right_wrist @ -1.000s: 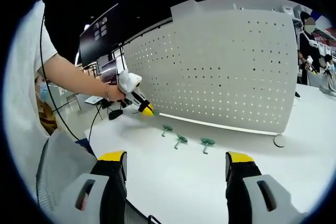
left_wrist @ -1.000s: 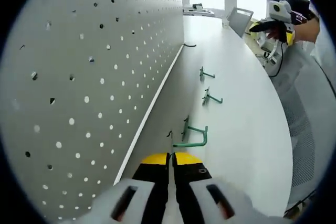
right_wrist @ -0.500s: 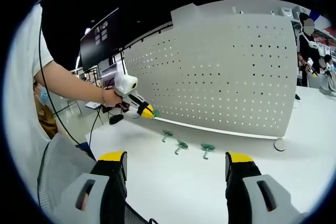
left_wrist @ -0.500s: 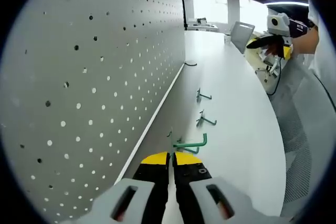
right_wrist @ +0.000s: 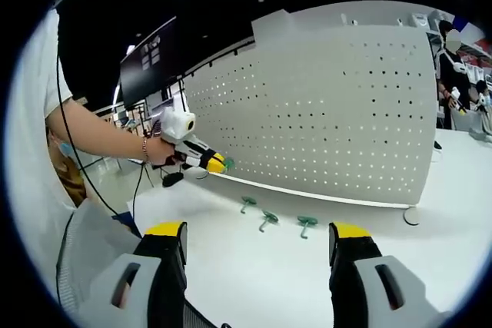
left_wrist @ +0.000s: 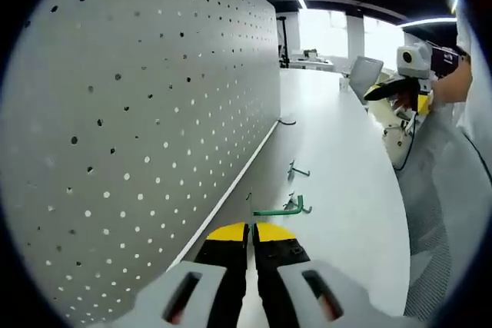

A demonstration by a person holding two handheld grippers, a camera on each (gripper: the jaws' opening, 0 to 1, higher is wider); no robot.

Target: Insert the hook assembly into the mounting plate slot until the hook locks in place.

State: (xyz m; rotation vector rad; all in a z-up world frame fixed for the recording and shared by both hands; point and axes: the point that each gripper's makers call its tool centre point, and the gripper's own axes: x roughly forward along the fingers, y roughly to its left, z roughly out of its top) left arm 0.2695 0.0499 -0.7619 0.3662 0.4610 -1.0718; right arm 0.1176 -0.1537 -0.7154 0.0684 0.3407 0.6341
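Left claw (left_wrist: 250, 230) closed on a green hook (left_wrist: 278, 209), held just beside the pegboard (left_wrist: 138, 128) above the white bench (left_wrist: 338, 167). Right claw (right_wrist: 257, 240) open, holding nothing.

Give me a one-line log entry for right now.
left gripper: shut on green hook, lifted beside pegboard | right gripper: open, idle | hooks on table: three
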